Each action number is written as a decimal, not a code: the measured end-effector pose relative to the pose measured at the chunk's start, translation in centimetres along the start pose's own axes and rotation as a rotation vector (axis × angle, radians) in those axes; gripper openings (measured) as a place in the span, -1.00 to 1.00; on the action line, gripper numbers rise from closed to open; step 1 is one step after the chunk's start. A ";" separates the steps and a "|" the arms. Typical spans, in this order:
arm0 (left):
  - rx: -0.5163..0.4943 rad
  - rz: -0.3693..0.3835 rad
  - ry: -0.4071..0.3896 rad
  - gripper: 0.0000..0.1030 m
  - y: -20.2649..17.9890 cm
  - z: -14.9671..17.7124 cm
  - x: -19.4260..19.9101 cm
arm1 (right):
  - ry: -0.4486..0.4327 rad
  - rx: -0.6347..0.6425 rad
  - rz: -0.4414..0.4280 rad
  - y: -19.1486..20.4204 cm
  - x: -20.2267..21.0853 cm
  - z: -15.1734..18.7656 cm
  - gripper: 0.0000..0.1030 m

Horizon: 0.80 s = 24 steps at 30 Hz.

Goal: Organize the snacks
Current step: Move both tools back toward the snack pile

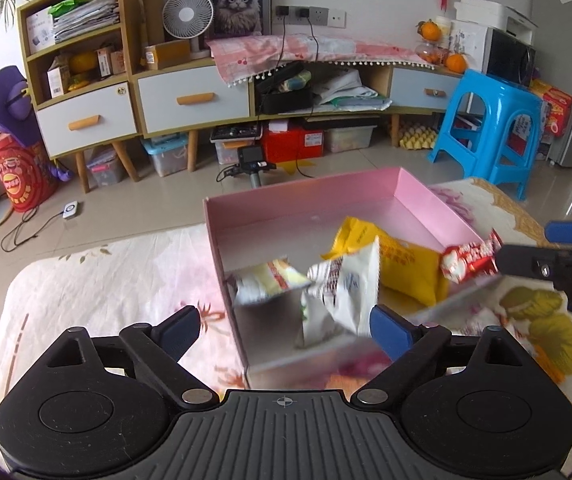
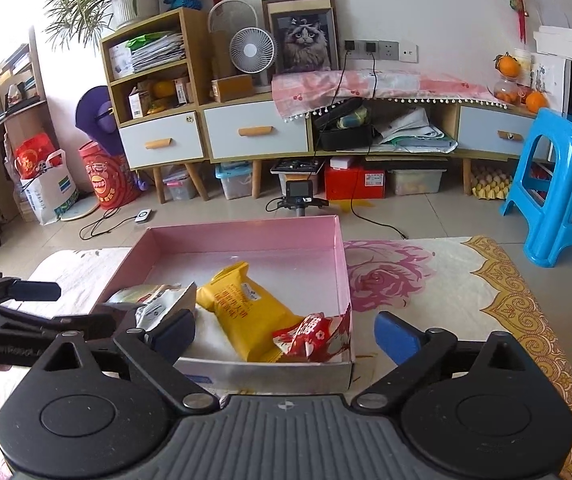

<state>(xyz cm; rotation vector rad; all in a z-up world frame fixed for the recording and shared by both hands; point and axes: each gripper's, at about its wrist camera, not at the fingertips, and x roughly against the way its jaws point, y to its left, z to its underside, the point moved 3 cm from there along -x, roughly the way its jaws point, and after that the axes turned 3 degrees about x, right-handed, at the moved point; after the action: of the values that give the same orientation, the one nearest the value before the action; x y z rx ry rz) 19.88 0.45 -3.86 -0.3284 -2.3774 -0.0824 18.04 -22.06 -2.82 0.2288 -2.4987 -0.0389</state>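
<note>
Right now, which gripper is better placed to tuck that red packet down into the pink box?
Right gripper, probably: the red packet lies between its open fingers at the pink box corner.

From my left wrist view, the white snack packet (image 1: pixel 346 292) and the pale yellow-green packet (image 1: pixel 267 282) at frame centre are smeared by motion, so I can't read their print. The pink box's (image 1: pixel 221 264) near wall blurs too. My right gripper (image 1: pixel 542 246) is cut off by the right edge. From my right wrist view, my left gripper (image 2: pixel 81 306) runs off the left edge and covers part of the white packet. The yellow packet's (image 2: pixel 245 308) lettering is too small to read.
</note>
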 end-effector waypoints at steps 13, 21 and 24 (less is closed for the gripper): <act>0.005 0.012 0.041 0.83 0.4 3.4 4.3 | -0.054 0.046 -0.040 2.6 2.8 0.2 0.84; 0.037 0.040 0.029 0.90 0.5 5.4 6.1 | -0.067 0.097 -0.060 3.8 4.4 0.9 0.84; 0.036 0.047 0.039 0.90 0.6 6.0 6.3 | -0.061 0.101 -0.071 4.0 5.0 1.4 0.84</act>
<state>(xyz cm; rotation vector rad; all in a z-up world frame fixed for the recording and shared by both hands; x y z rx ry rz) 11.60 3.24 -4.07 -0.3621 -2.3287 -0.0243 12.63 -19.01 -0.65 0.3635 -2.5557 0.0514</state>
